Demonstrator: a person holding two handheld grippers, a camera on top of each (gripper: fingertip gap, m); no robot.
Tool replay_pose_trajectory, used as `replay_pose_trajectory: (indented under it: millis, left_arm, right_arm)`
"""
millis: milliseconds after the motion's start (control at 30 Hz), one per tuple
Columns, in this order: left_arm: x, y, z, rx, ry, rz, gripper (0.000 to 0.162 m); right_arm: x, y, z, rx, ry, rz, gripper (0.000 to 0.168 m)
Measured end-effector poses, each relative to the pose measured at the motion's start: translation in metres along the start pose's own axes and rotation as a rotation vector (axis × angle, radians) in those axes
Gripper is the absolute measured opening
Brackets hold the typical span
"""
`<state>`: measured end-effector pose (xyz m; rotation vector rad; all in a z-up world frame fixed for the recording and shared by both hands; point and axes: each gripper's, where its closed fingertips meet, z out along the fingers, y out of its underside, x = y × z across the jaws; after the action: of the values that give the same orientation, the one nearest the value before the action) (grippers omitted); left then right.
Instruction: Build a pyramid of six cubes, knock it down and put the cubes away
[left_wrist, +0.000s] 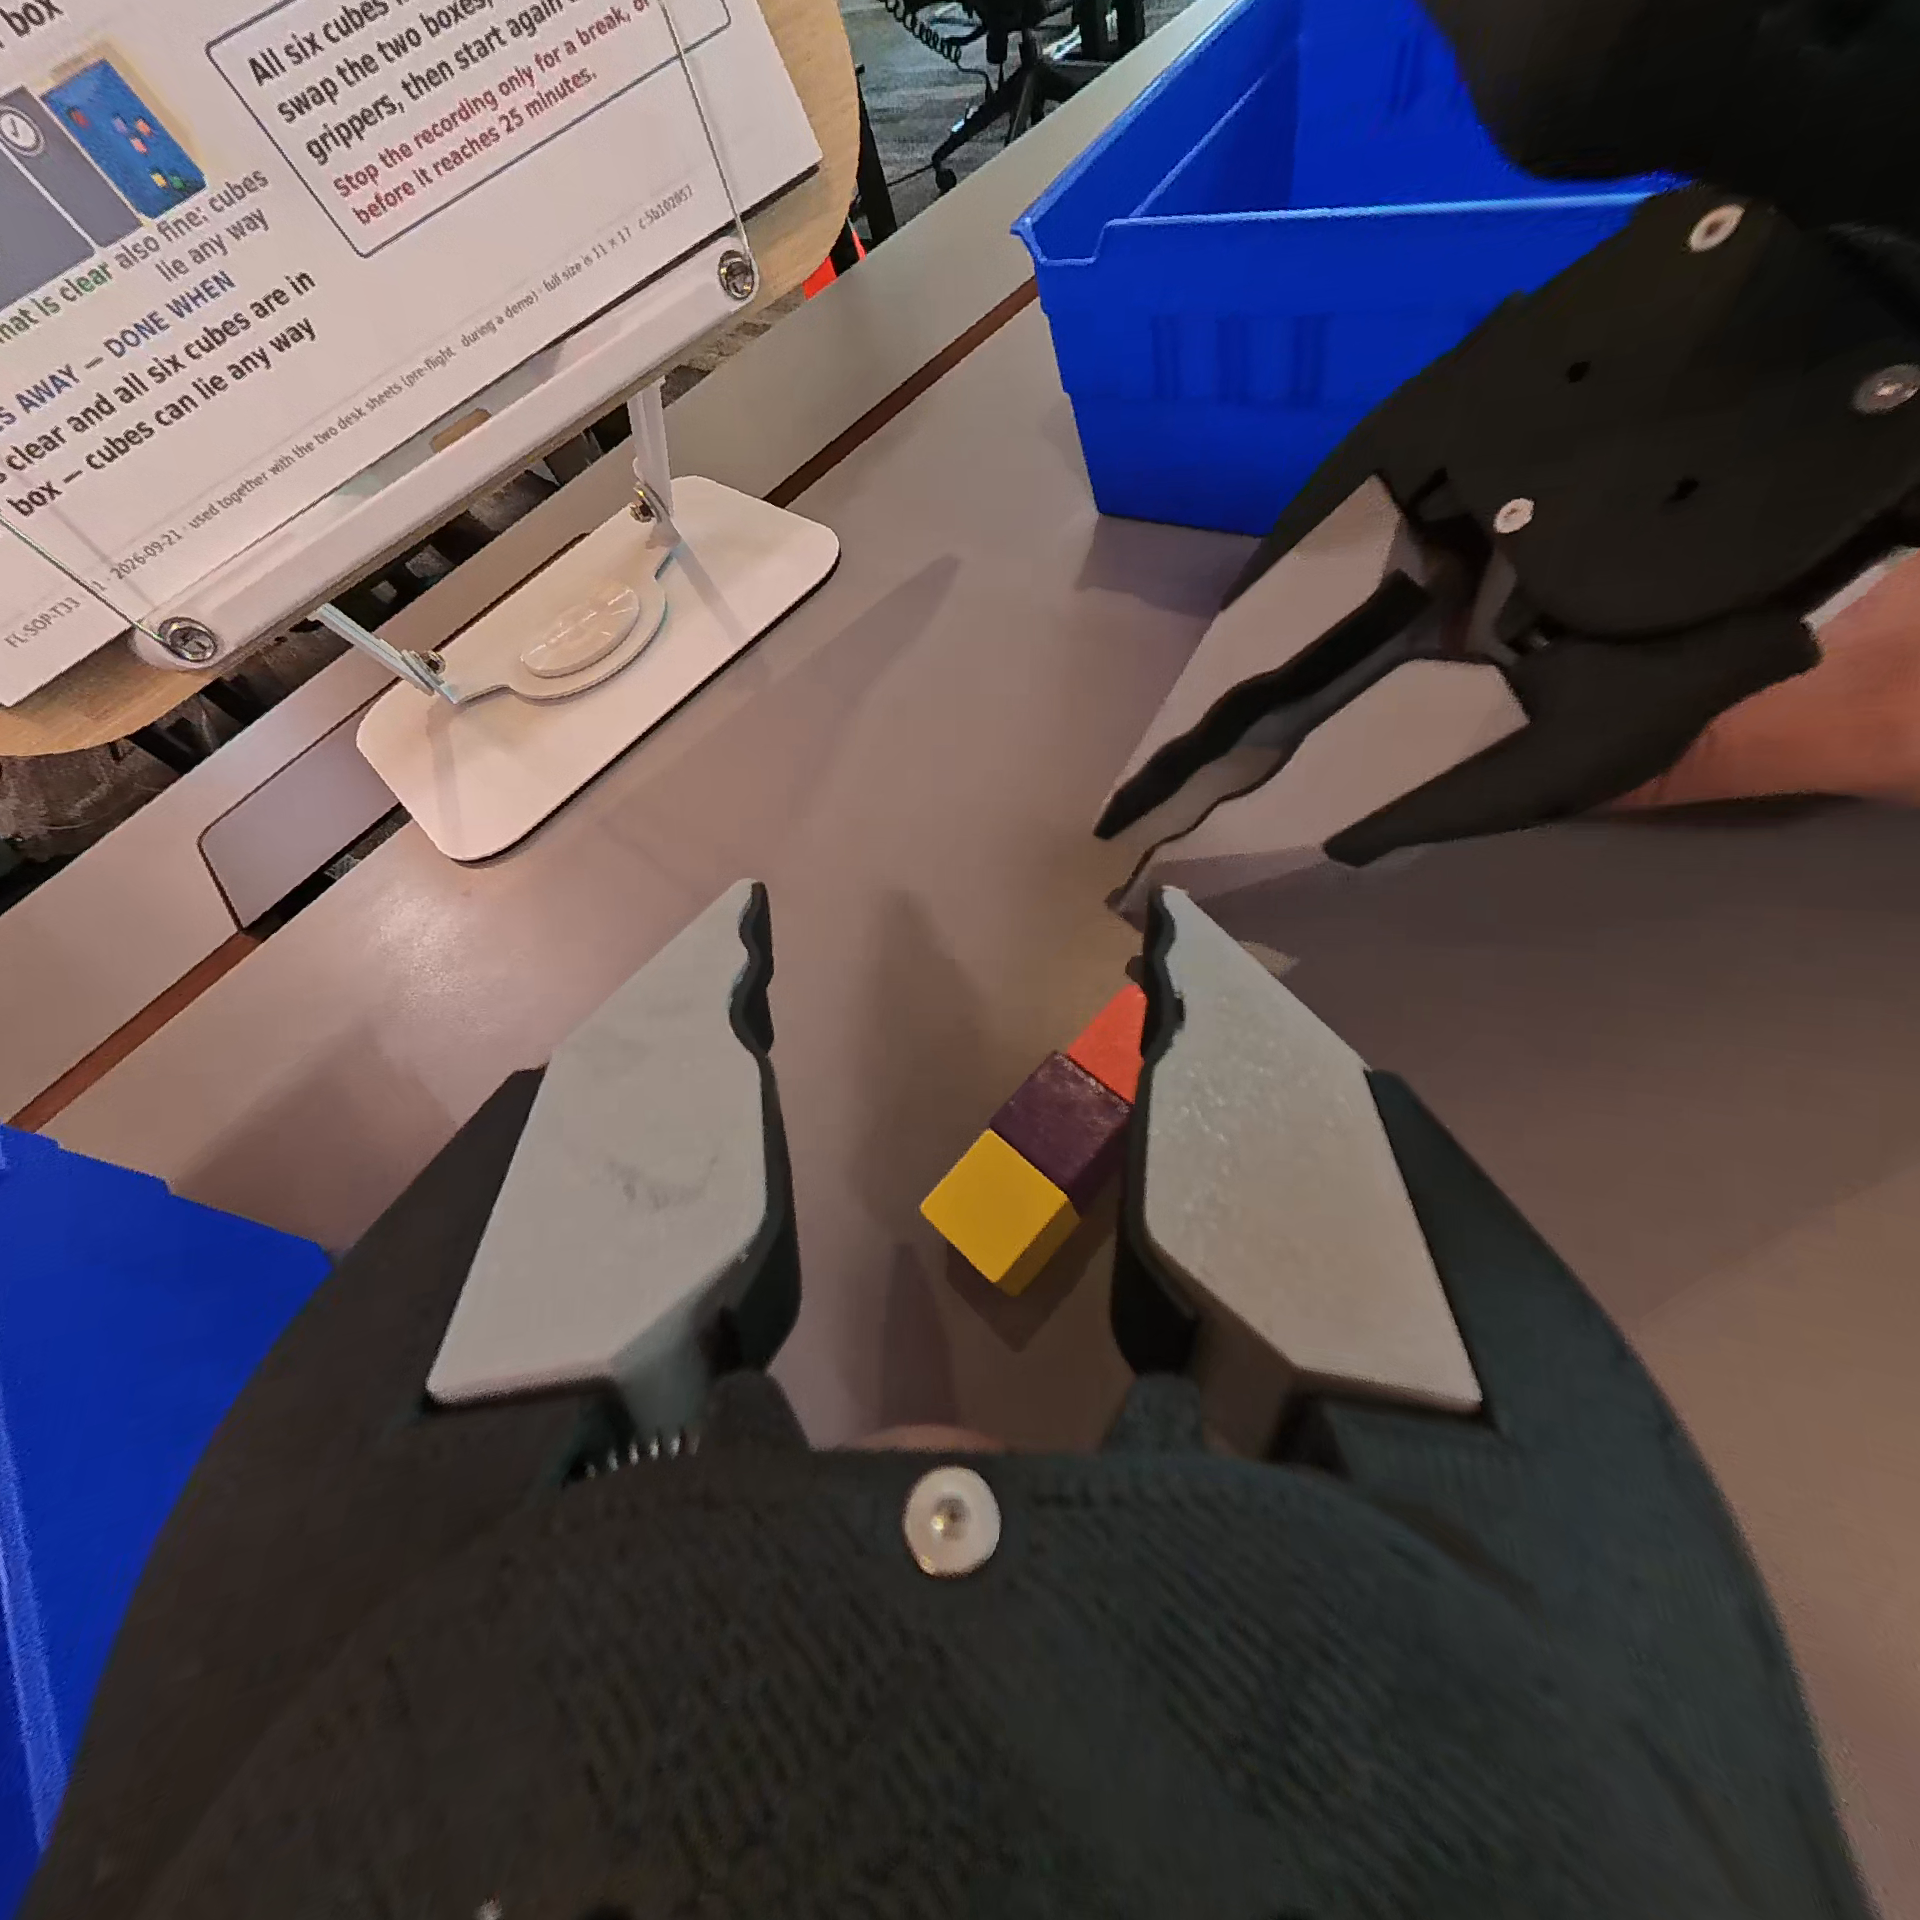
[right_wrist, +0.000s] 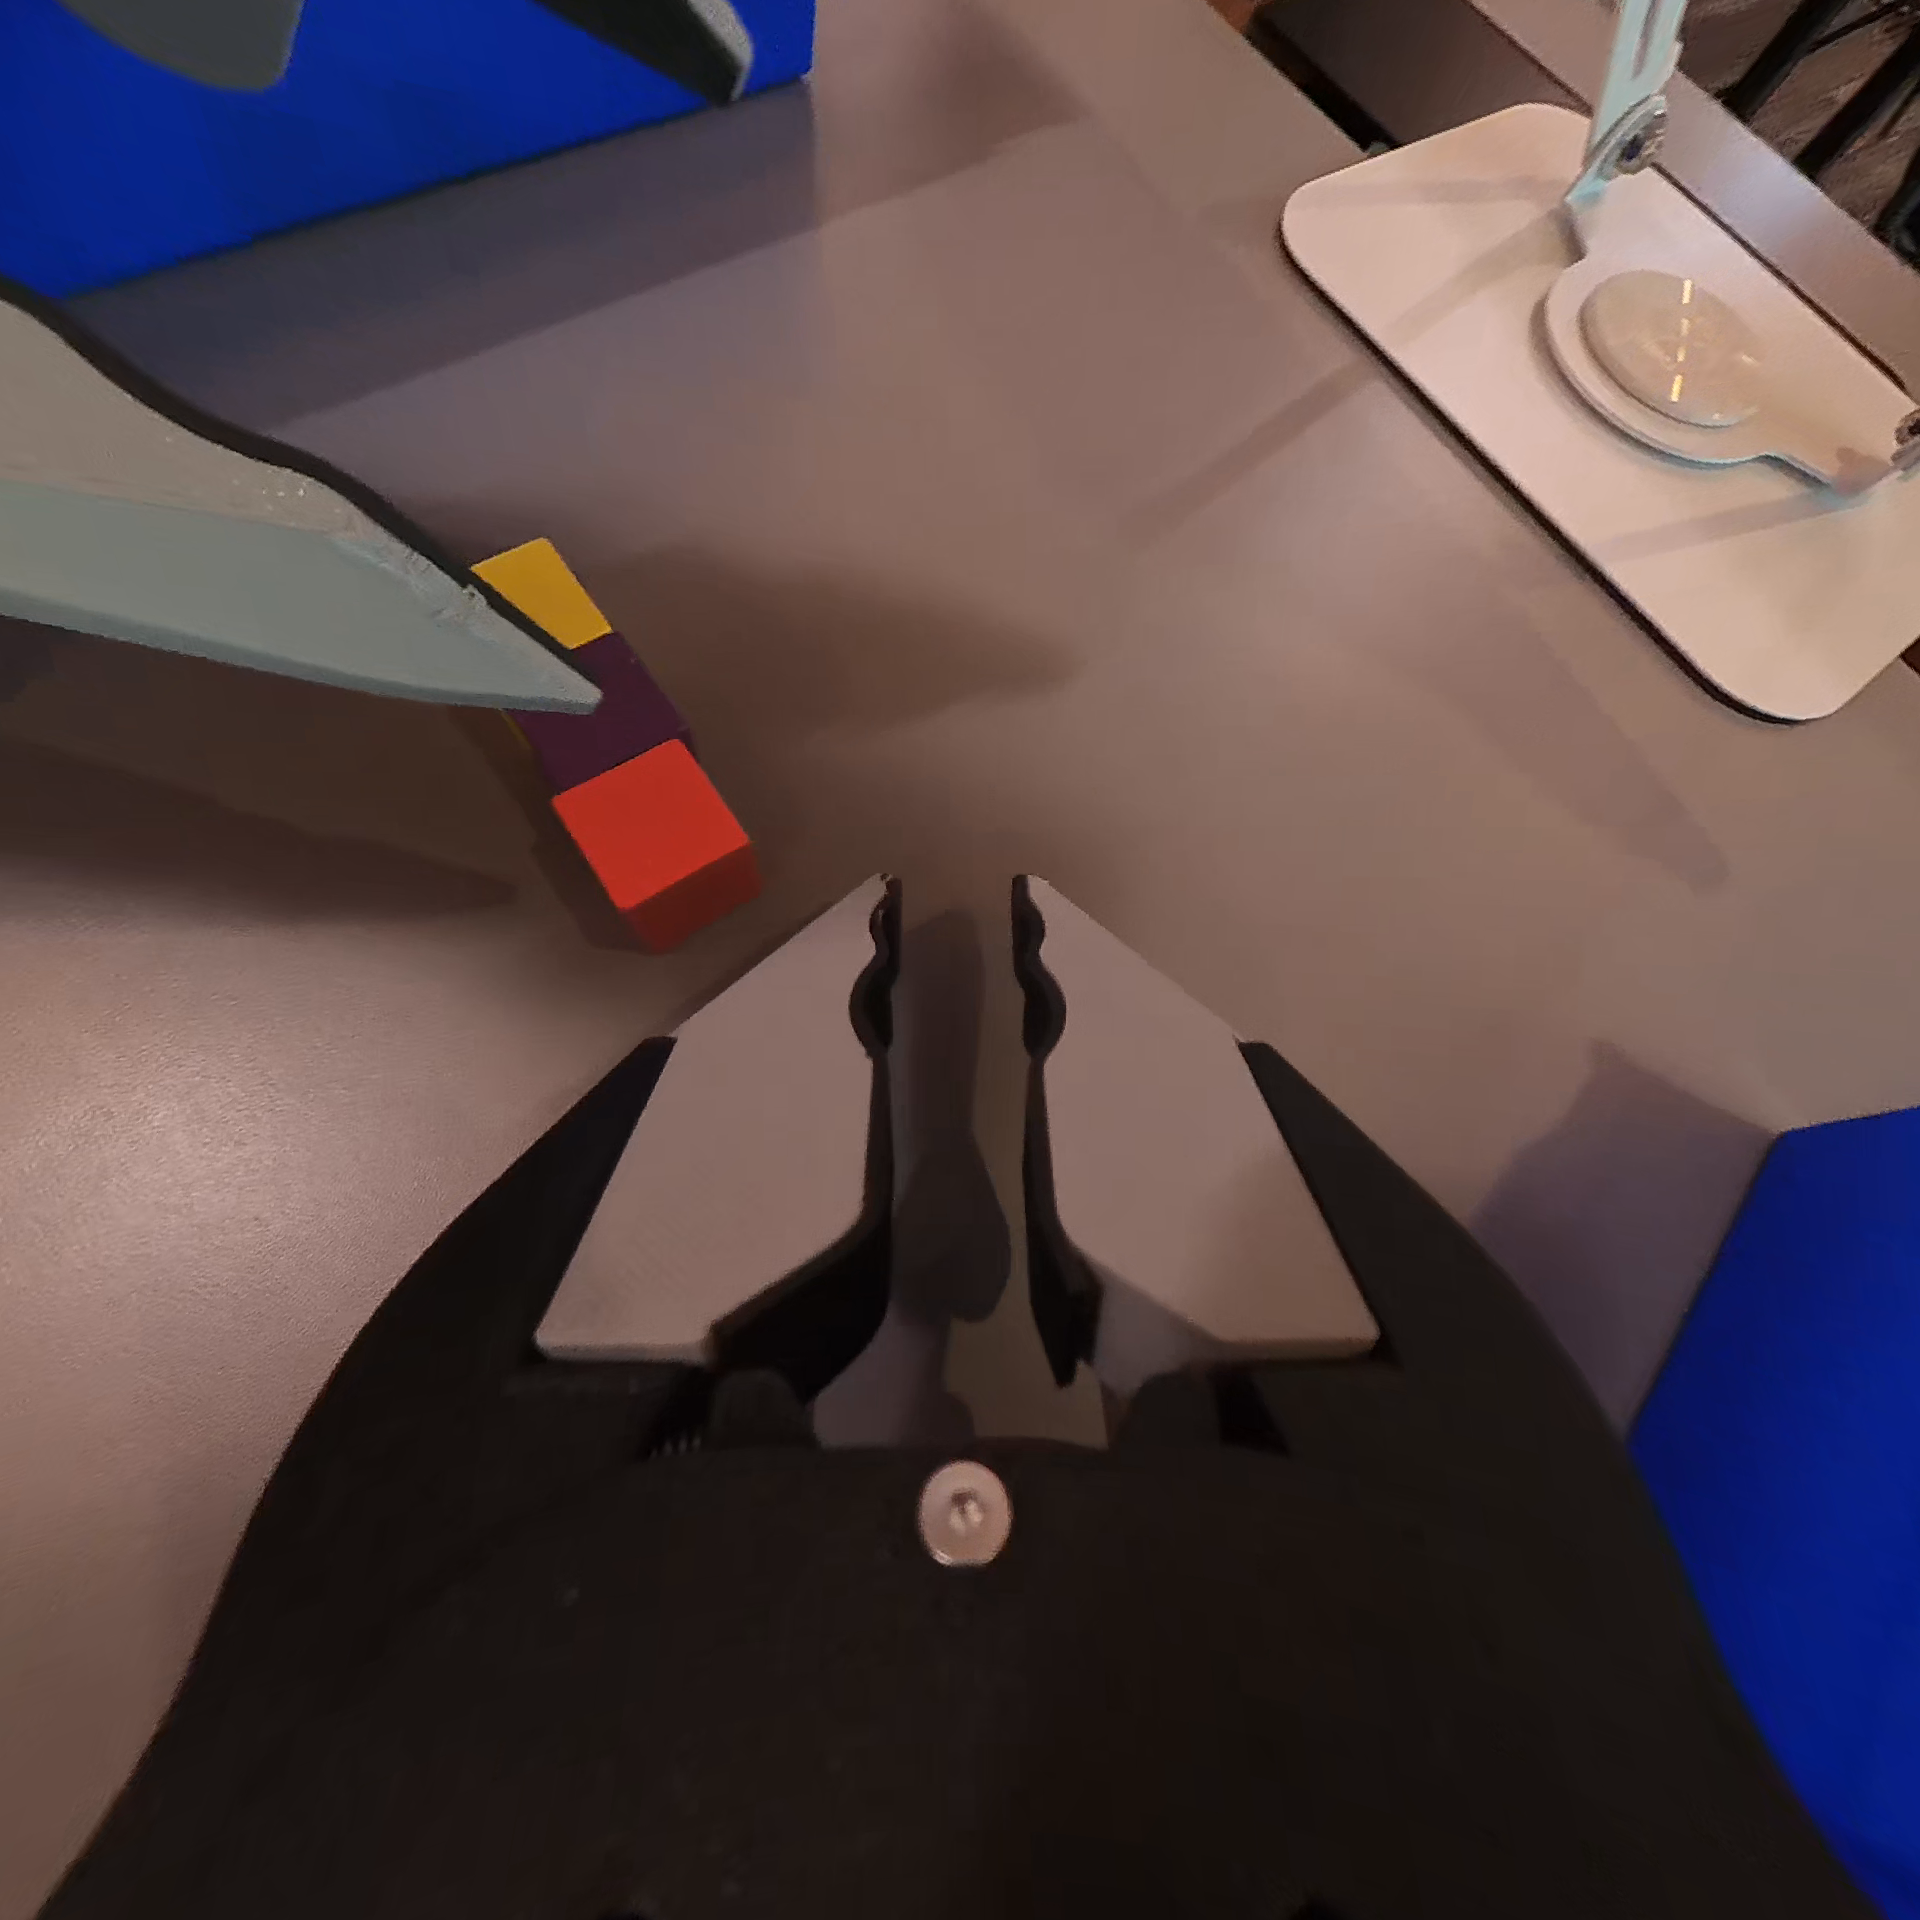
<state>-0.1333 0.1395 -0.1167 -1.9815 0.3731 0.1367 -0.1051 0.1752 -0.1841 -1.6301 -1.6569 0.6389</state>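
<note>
Three cubes lie in a touching row on the grey table: yellow (left_wrist: 997, 1205), purple (left_wrist: 1060, 1117), red (left_wrist: 1110, 1039). My left gripper (left_wrist: 961, 925) is open and empty above them. The row lies between its fingers, close to the right finger, which hides part of the red cube. My right gripper (left_wrist: 1226, 842) is slightly open and empty, farther back on the right. In the right wrist view the right gripper (right_wrist: 956, 894) is just right of the red cube (right_wrist: 649, 831), with the purple (right_wrist: 608, 717) and yellow (right_wrist: 540, 587) cubes behind. A left finger (right_wrist: 260, 603) overlaps them.
A blue bin (left_wrist: 1195, 343) stands at the back right and a second blue bin (left_wrist: 104, 1351) at the near left. A white document stand (left_wrist: 603, 665) holding an instruction sheet (left_wrist: 416, 260) is at the back left. A hand (left_wrist: 1787, 748) holds the right gripper. My right fingertips sit around 9 centimetres from my left ones.
</note>
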Motion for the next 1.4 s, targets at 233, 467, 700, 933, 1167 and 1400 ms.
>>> replay_pose_trajectory:
  millis: [233, 467, 700, 933, 1167, 1400]
  left_arm:
    - [0.001, 0.000, 0.000, 0.003, 0.002, 0.007, 0.069]
    - [0.004, 0.004, 0.004, -0.009, 0.001, 0.033, 0.069]
    - [0.004, 0.008, 0.006, -0.022, -0.003, 0.058, 0.067]
    - [0.005, 0.012, 0.008, -0.041, 0.007, 0.059, 0.067]
    - [0.011, 0.009, 0.007, -0.030, 0.013, 0.080, 0.069]
    - [0.014, 0.016, 0.013, -0.047, 0.019, 0.093, 0.069]
  right_arm:
    - [0.007, -0.002, -0.001, 0.022, 0.025, 0.005, 0.020]
    - [0.005, 0.000, 0.000, 0.020, 0.029, -0.007, 0.020]
    - [0.006, -0.001, 0.000, 0.031, 0.023, 0.002, 0.020]
    - [0.008, 0.001, 0.003, 0.030, 0.014, 0.019, 0.020]
    - [0.012, 0.000, 0.001, 0.048, 0.014, 0.048, 0.021]
    - [0.014, -0.001, 0.000, 0.058, 0.019, 0.060, 0.023]
